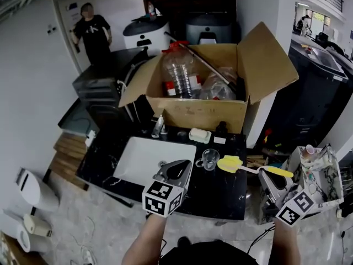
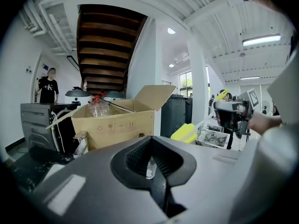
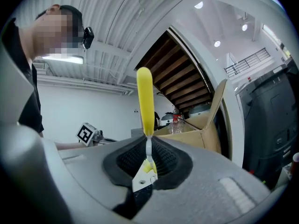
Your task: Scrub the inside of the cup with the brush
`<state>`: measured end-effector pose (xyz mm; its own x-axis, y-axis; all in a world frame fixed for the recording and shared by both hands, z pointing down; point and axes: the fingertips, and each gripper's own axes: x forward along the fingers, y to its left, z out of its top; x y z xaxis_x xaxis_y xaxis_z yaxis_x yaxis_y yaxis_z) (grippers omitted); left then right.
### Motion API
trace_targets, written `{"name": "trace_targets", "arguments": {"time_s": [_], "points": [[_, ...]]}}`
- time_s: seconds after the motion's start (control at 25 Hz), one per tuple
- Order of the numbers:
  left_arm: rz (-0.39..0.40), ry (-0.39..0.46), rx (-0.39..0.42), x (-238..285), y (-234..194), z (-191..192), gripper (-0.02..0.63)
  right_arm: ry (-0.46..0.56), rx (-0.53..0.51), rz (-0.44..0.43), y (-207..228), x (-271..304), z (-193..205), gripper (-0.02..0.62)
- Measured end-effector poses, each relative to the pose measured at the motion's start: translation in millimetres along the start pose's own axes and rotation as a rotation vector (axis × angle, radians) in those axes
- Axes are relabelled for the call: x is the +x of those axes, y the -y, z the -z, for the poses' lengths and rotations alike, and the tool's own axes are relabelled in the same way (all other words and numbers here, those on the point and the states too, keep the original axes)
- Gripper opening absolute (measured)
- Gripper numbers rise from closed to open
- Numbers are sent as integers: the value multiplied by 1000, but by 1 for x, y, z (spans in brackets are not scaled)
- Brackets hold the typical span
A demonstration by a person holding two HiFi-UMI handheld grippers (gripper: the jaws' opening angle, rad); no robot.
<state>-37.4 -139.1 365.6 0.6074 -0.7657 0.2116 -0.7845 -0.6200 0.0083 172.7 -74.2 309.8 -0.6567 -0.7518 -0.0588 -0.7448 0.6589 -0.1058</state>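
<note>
Grey left gripper, marker cube at rear: at near right corner of white rectangular sink basin. One clear glass cup: upright on black stone-look counter, just right of left gripper's tip. One yellow sponge-headed brush: handle clamped in right gripper, head just beside the cup, left of that gripper. One open brown cardboard box: beyond both grippers, containing clear plastic bottle.

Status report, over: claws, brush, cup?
Left claw shut, empty. Right claw shut on brush. Its head beside cup, not inside. Nothing between them.
</note>
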Motion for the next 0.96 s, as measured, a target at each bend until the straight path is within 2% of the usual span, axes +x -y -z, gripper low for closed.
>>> {"name": "trace_targets", "arguments": {"time_s": [0.12, 0.24, 0.96], "points": [[1, 3, 9, -1, 3, -3, 17, -51, -50, -4, -7, 2, 10, 38], [-4, -3, 10, -2, 2, 0, 17, -69, -49, -7, -10, 2, 18, 38], [-10, -34, 23, -4, -2, 8, 17, -59, -60, 10, -6, -4, 16, 38]]}}
